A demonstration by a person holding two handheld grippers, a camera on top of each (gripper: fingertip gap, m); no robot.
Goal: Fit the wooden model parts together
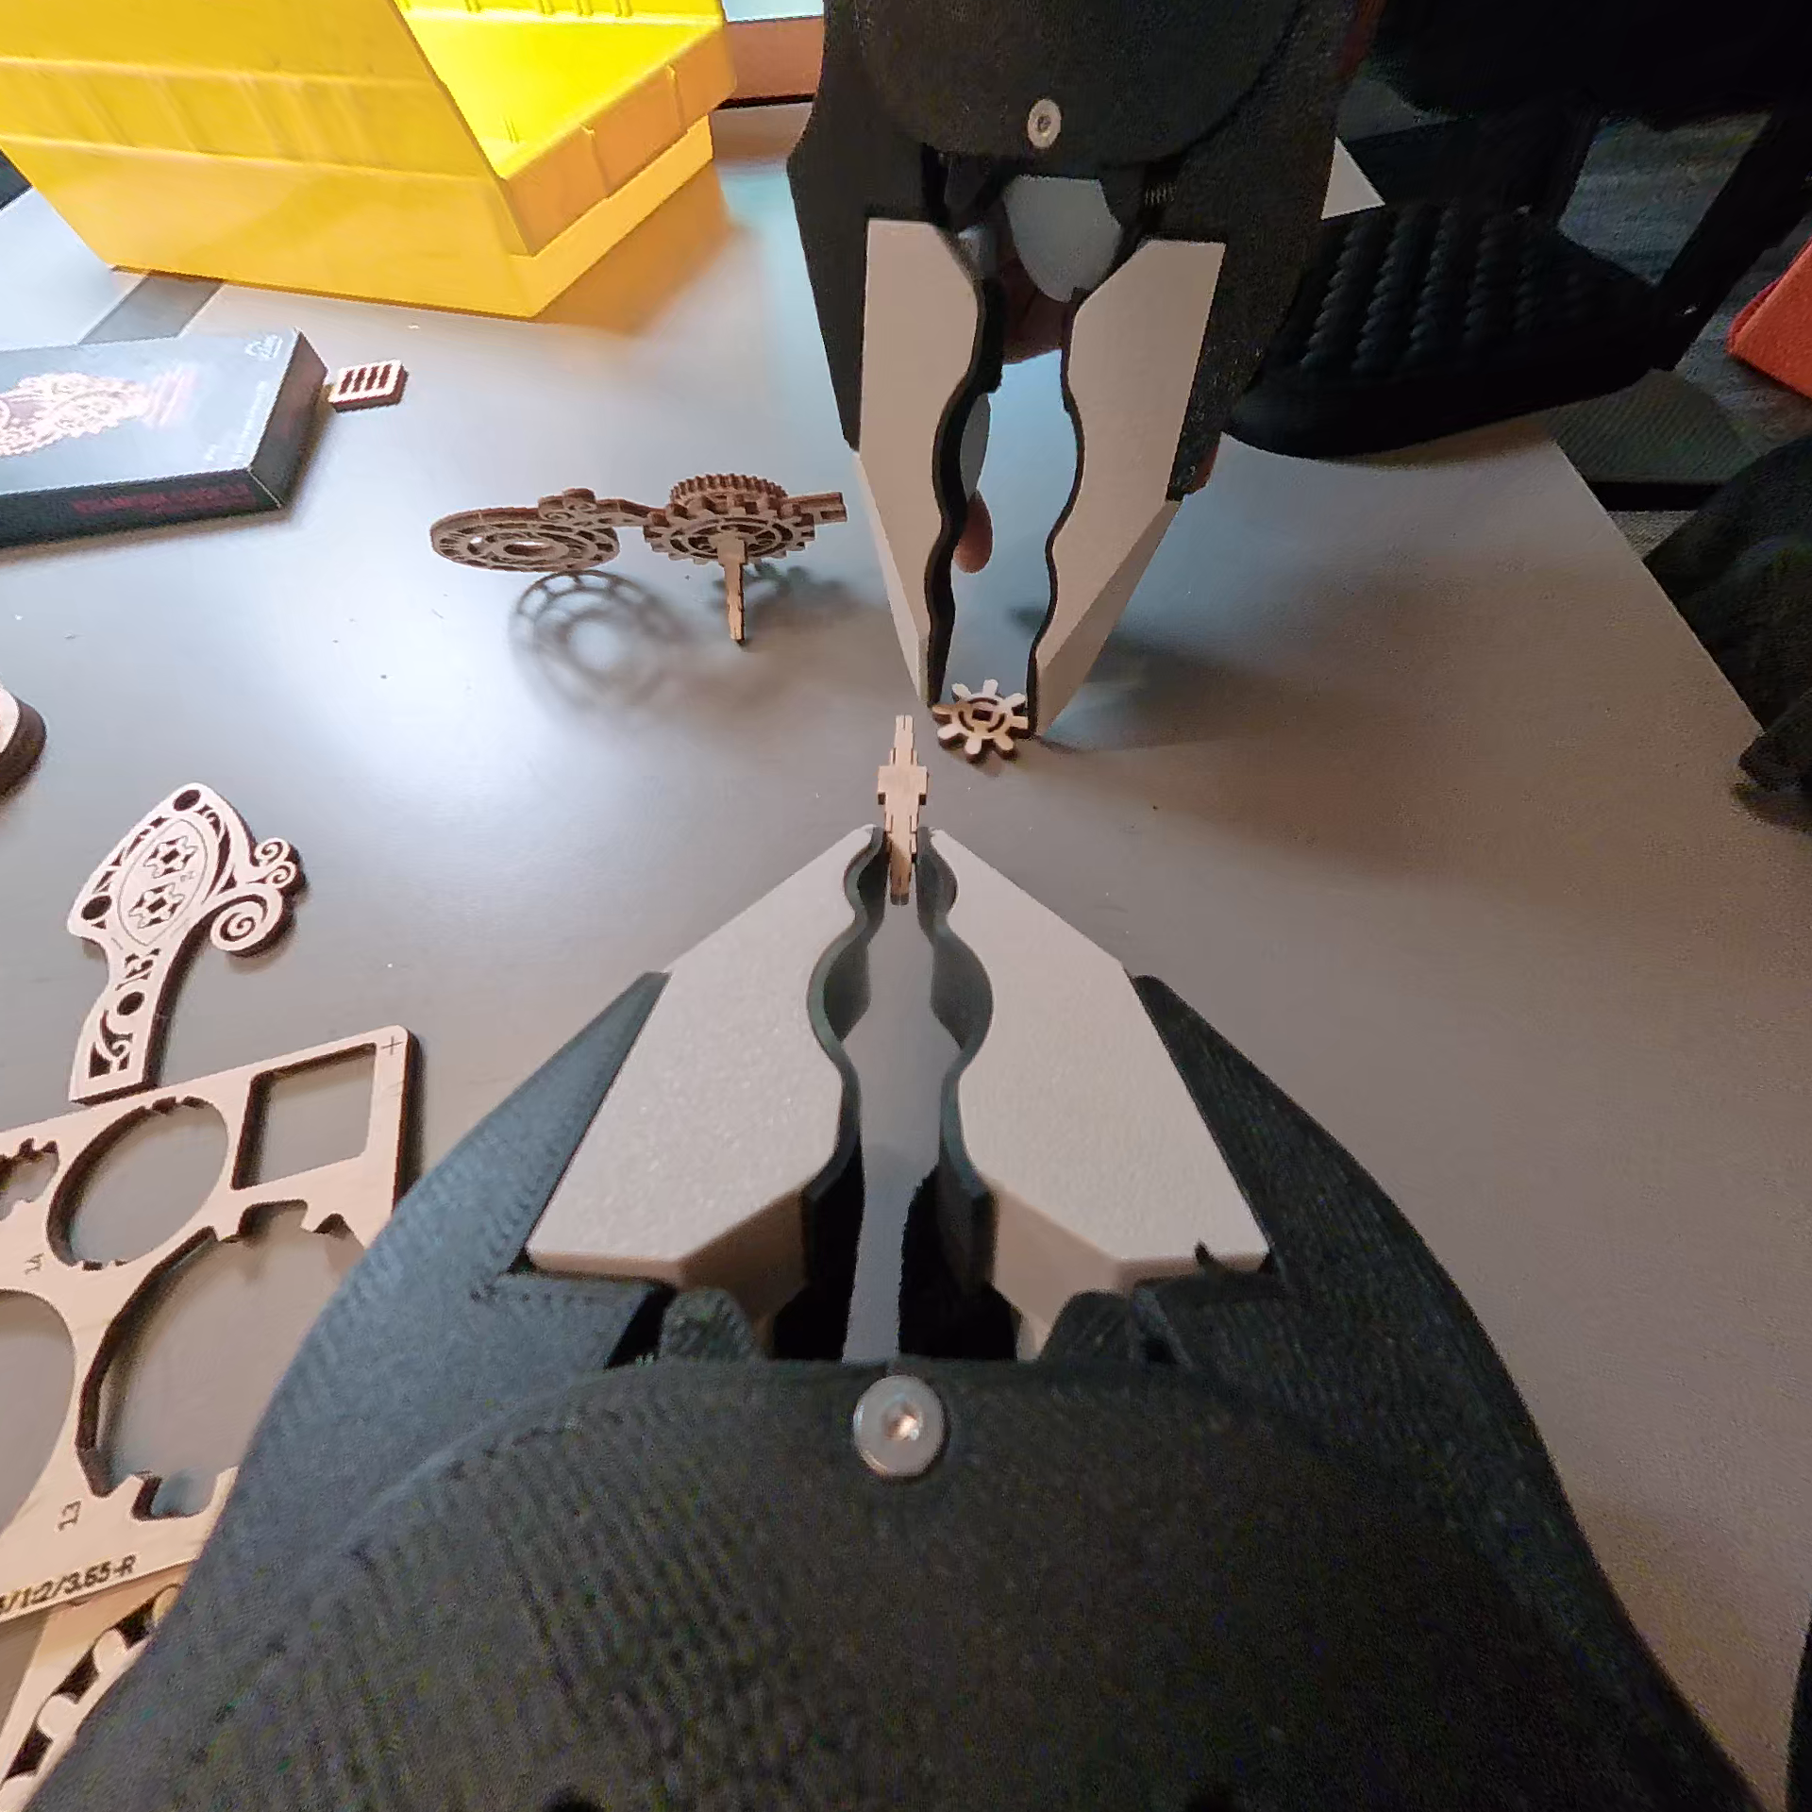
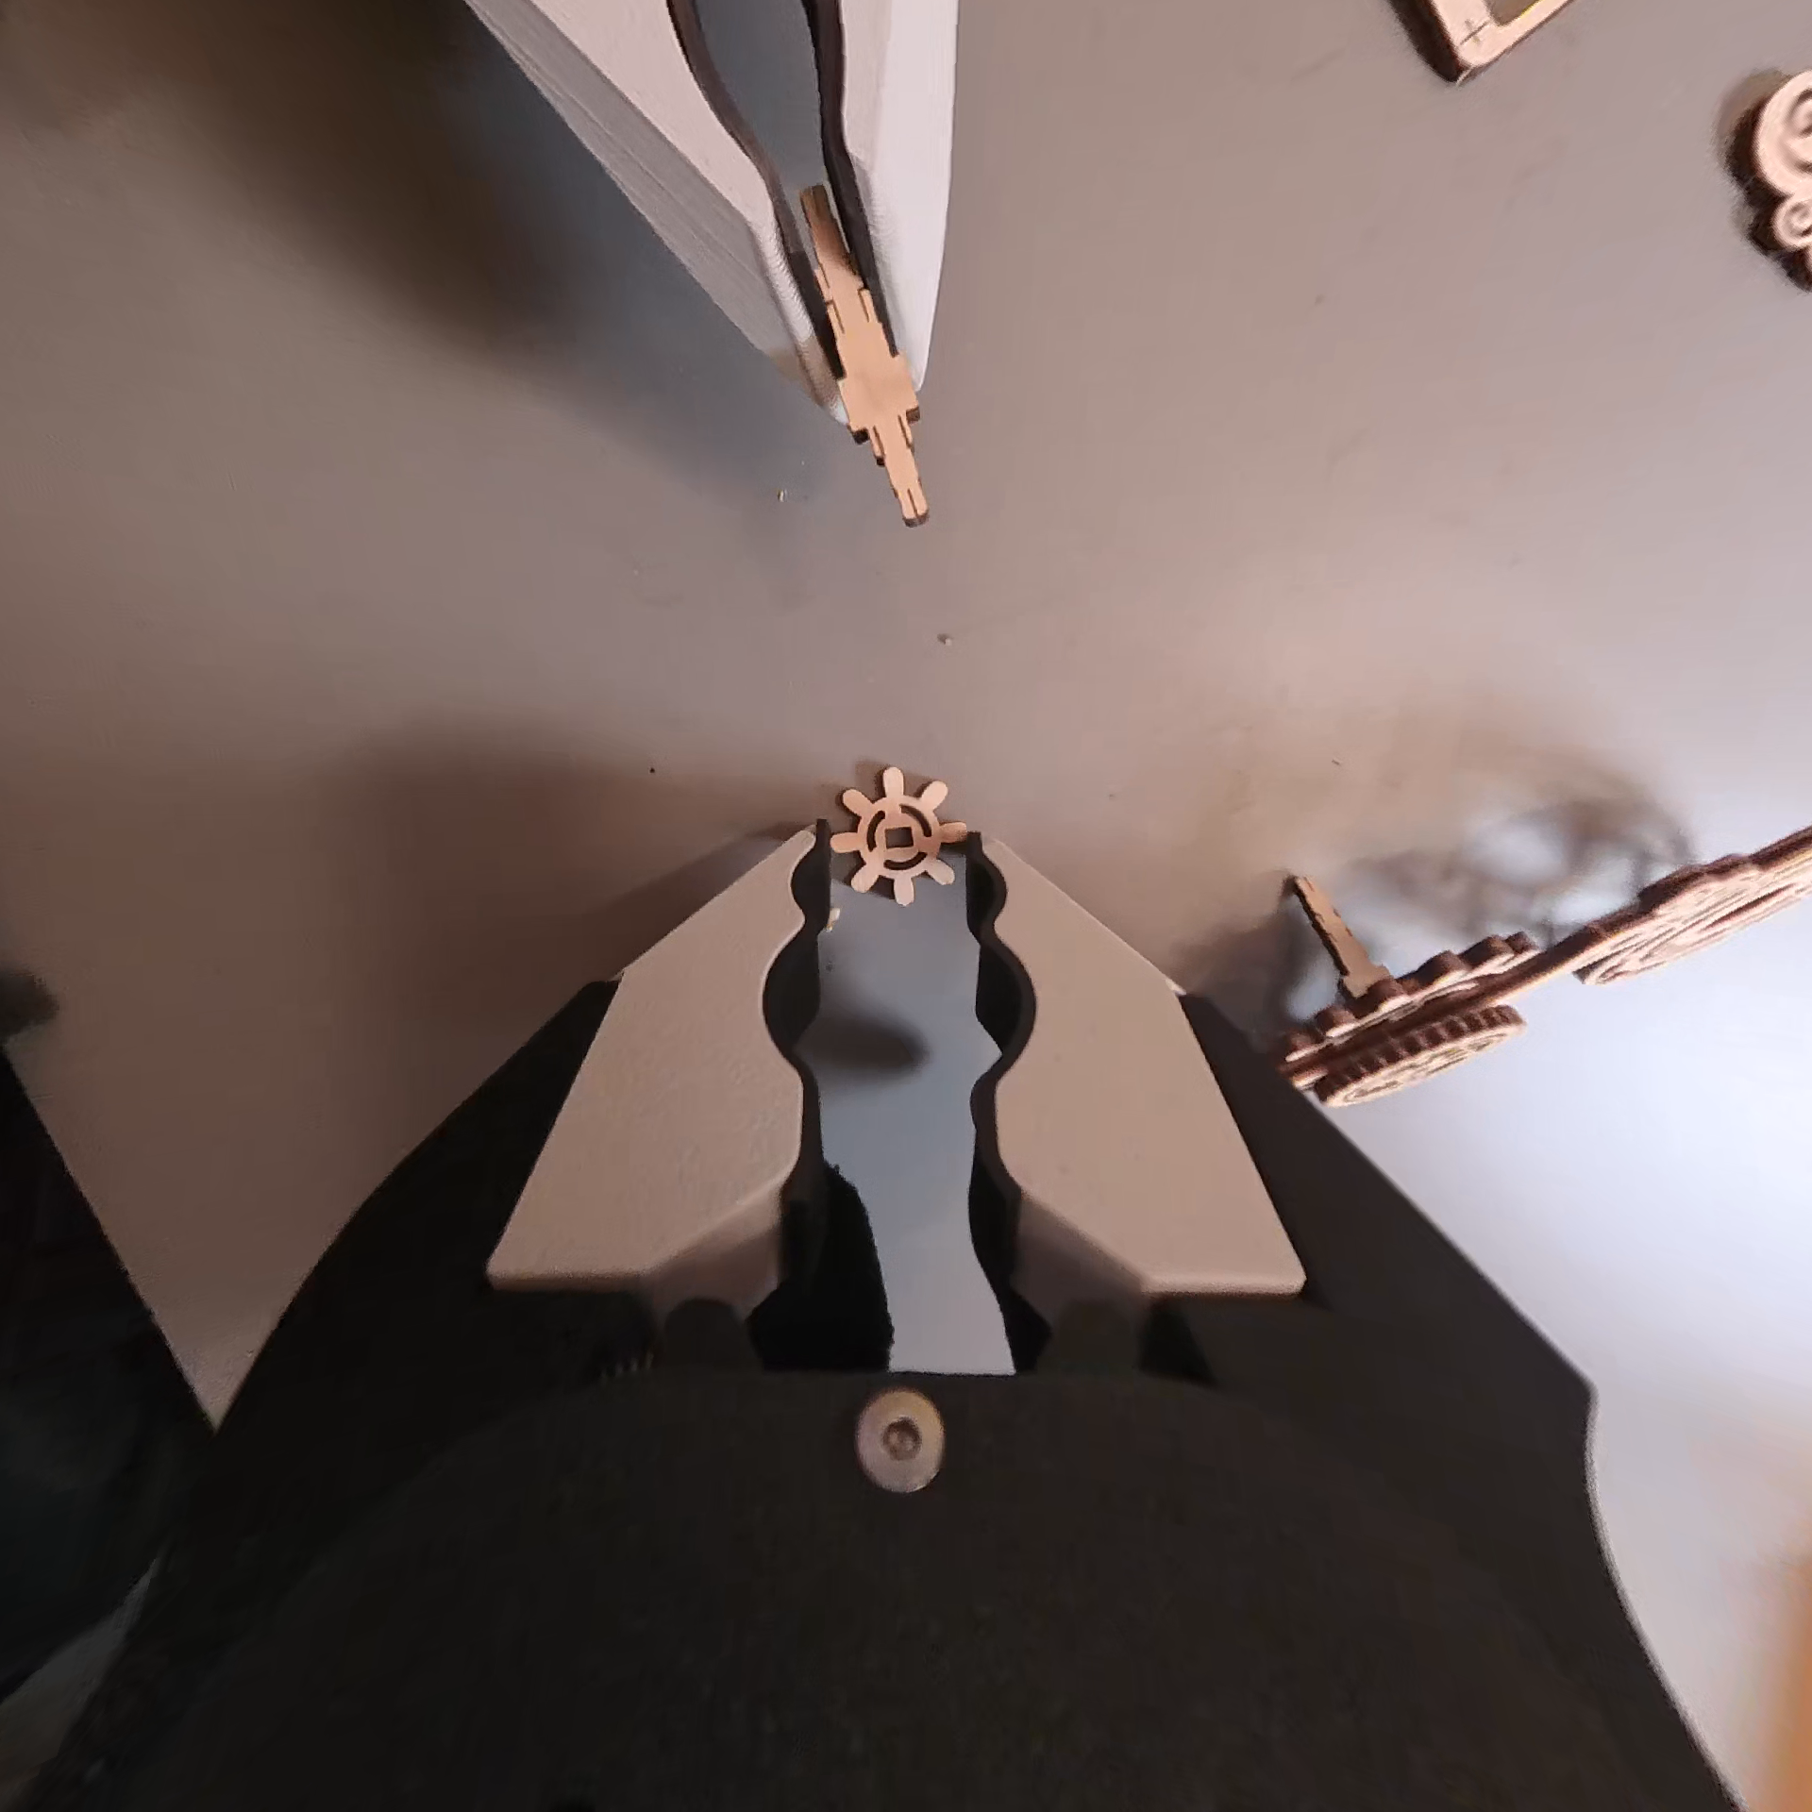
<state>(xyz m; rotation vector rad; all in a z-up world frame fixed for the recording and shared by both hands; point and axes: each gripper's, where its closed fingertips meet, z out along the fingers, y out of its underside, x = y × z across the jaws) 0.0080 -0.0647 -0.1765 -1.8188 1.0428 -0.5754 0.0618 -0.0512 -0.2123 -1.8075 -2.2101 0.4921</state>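
A: What has the left gripper (image 1: 897, 843) got?

B: Its two grey fingers are closed on a thin, pale wooden stepped pin (image 1: 899, 794), which sticks out past the tips, clear of the grey table (image 1: 1275, 882).

A: And the right gripper (image 2: 894, 843)?

B: Its fingers stand a little apart, one on each side of a small, pale wooden cog with rounded teeth (image 2: 894, 845) lying flat on the table. The tips look to be touching the teeth; whether they are squeezing it, I cannot tell.

A: How do the two parts sit?

B: The pin's free end is near the cog, not touching it.

A: Further out?

B: Left of the left fingers lie a dark wooden gear assembly (image 1: 637, 529), a scrolled wooden plate (image 1: 167, 912) and a cut-out wooden sheet (image 1: 196, 1226). Beyond are a dark box (image 1: 147, 431) and a yellow plastic bin (image 1: 392, 147).
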